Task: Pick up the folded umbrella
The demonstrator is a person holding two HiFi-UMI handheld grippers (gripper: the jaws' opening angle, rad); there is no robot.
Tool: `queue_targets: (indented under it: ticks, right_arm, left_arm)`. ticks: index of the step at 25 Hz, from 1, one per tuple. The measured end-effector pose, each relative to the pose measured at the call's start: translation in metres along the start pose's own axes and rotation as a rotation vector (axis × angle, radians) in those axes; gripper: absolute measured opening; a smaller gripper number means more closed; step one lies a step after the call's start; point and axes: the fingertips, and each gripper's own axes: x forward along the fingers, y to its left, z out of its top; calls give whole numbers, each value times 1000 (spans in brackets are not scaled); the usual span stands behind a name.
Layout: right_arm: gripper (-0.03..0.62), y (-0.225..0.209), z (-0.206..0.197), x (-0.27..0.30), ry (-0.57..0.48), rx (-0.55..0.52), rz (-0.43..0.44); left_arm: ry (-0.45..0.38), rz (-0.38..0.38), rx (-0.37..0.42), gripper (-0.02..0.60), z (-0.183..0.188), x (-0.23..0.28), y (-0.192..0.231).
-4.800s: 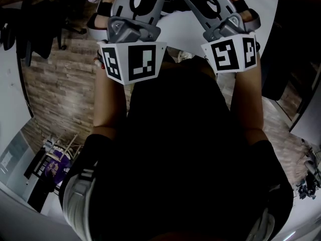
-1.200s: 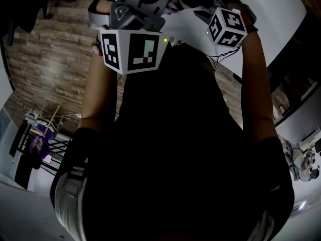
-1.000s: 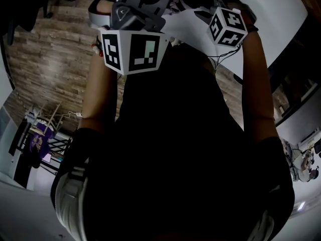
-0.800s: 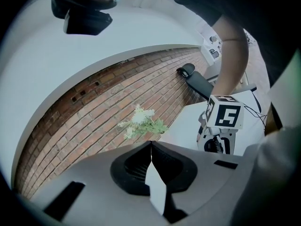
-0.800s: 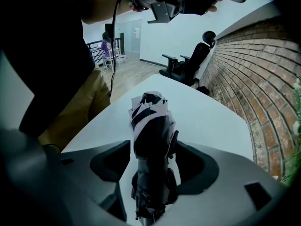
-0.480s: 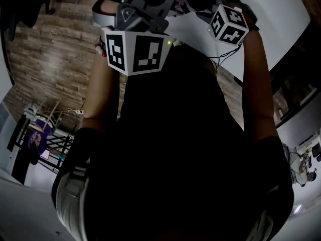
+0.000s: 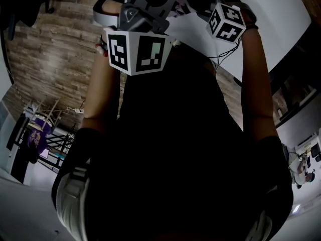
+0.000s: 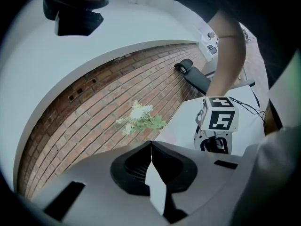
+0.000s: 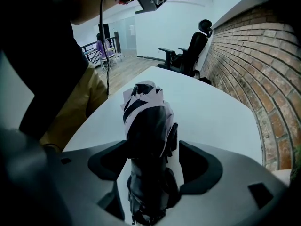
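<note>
Right gripper point(image 9: 153, 163): jaws spread wide and just been opening. The folded umbrella lies between them, and a gap shows at the right-hand pad, so there is no grip on it.
Folded umbrella point(image 9: 146, 126): black with white and lilac panels. It lies on the white table, running lengthwise away from the gripper, with its near end deep between the jaws.
Left gripper point(image 8: 151, 154): jaw tips closed against each other with nothing between them. It is held above the table's edge and points toward the wall.
White table point(image 9: 211, 112): a curved top, bare around the umbrella.
Person: dark top point(image 7: 185, 149) and tan trousers point(image 9: 70, 107), standing at the table's near edge.
Flowering sprig point(image 8: 141, 119): white blooms and green leaves, seen against the brick beyond the left jaws.
Brick wall point(image 9: 263, 55): runs along the table's far side.
Office chair point(image 9: 188, 55): black, past the table's far end, next to the wall.
</note>
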Motion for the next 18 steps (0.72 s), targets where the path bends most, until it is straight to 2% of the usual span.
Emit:
queue_targets:
  ticks: [18]
  right_arm:
    - [325,2,-5,14,34,40,39]
  left_arm:
    - [21,-16,0,14,-10,-2,-7]
